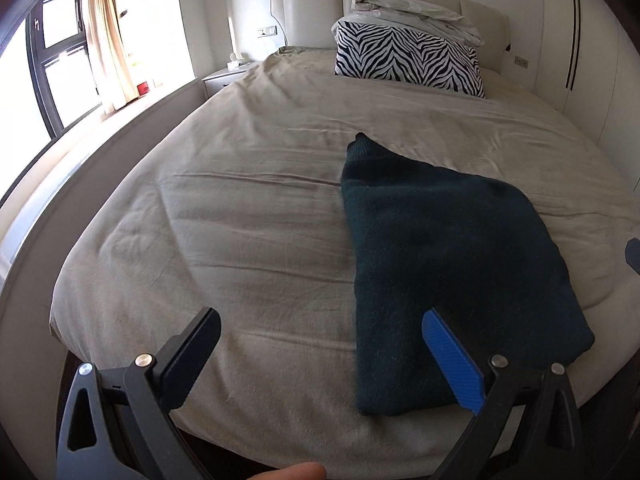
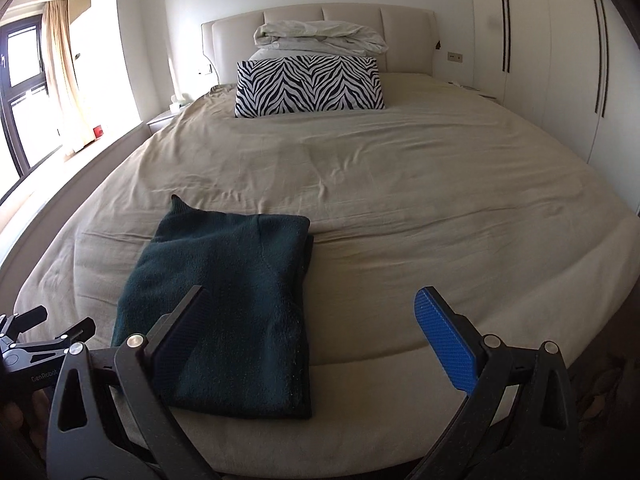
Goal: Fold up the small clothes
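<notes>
Two grippers hover at the foot of the bed, the left gripper (image 1: 320, 354) and the right gripper (image 2: 310, 334), both spread wide and holding nothing. Just beyond them the dark green knitted garment (image 2: 224, 312) lies flat on the beige bed sheet (image 2: 420, 208), near the bed's front edge. It looks already folded into a thick rectangle, one pointed corner poking out at its far end, so little seems left beyond tidying that. Farther back stands a zebra-striped pillow (image 2: 308, 86).
</notes>
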### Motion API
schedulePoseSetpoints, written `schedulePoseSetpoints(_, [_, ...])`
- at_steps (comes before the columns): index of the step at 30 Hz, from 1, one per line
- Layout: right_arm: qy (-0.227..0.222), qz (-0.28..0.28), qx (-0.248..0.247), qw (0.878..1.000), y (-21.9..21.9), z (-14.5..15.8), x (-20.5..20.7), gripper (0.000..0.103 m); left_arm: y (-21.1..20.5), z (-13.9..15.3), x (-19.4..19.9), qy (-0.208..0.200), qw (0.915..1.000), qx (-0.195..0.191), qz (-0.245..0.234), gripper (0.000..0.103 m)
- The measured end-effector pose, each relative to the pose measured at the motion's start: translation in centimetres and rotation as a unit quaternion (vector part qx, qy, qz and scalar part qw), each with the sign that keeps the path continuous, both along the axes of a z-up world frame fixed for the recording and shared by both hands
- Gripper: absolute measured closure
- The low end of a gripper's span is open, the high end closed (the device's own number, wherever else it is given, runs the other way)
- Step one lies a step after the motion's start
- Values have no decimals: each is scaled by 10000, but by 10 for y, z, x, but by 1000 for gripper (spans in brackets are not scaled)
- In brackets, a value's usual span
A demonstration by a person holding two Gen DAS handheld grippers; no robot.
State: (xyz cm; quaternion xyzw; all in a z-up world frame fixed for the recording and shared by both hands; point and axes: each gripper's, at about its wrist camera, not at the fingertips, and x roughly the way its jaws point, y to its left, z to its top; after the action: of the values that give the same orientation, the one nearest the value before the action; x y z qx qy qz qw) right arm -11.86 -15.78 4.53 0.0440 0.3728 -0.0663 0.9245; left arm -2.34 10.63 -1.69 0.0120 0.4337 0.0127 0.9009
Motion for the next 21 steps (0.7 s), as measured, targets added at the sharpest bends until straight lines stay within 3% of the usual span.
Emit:
schedulePoseSetpoints(13, [934, 55, 109, 9956, 12, -42, 1, 0, 8, -6, -2, 64, 9999, -121, 78, 0])
schedulePoseSetpoints(21, [1170, -68, 91, 9931, 10, -59, -3, 0, 10, -10, -1, 80, 9999, -143, 53, 0])
